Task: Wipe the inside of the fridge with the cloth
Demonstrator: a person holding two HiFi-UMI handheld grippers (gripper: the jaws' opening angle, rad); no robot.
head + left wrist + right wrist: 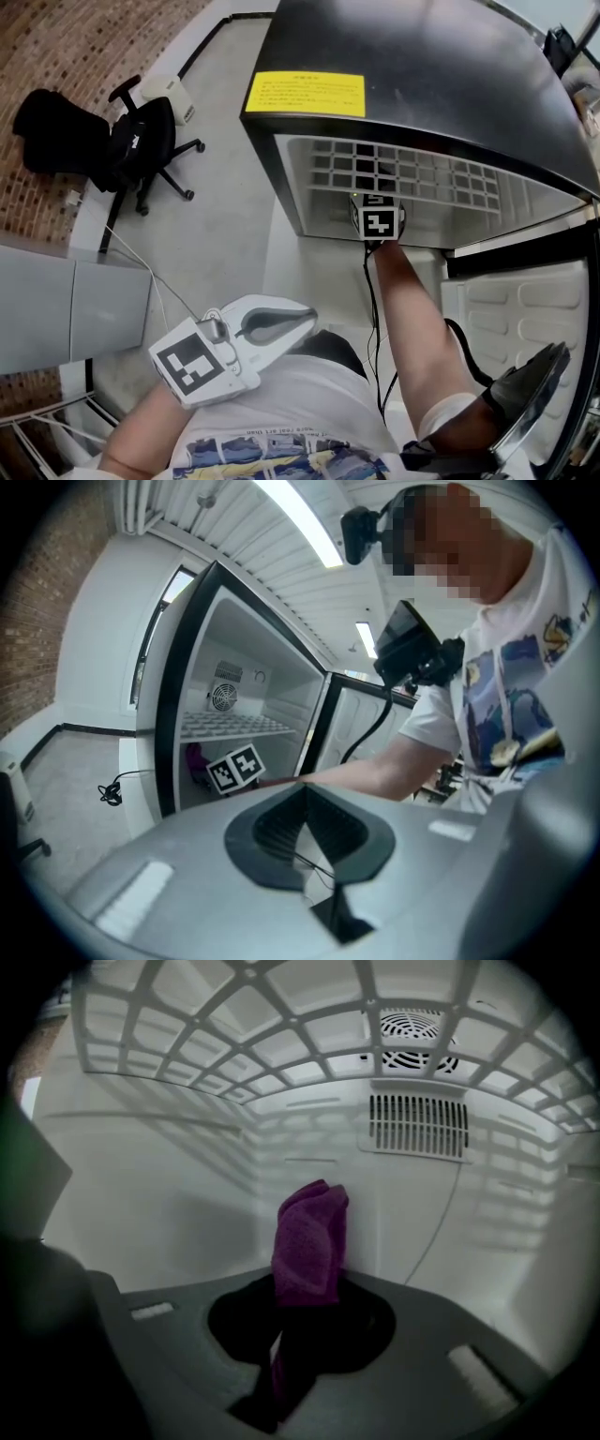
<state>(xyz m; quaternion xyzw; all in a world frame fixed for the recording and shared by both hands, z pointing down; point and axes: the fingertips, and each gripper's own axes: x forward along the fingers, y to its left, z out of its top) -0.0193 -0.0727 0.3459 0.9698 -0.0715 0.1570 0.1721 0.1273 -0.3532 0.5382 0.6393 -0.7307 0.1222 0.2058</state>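
Purple terry cloth (pixel 311 1241) is what the right gripper (pixel 305 1309) pinches between its jaws, and it stands up from them as a narrow, folded bundle. The cloth is inside the fridge (pixel 412 84), under the white wire shelf (pixel 281 1035) that fills the 12 o'clock part of the right gripper view. It is near the back wall, but I cannot tell if it touches it. A slotted vent (pixel 419 1126) sits on that wall at about 1 o'clock from the cloth.

I think the first risk is the small contact. The cloth is bunched and not spread, so one pass may clean only a thin strip. The hard jaws just below it may scrape the plastic if the gripper is pushed too deep. The second risk is slipping: only a lower part of the cloth is clamped, and rubbing on the wall may pull it out. The shelf is close overhead, so lifting the gripper may knock it.

The left gripper (pixel 298 319) is at 7 o'clock in the head view, outside the fridge near the person's body. Its jaws are pressed together on nothing.
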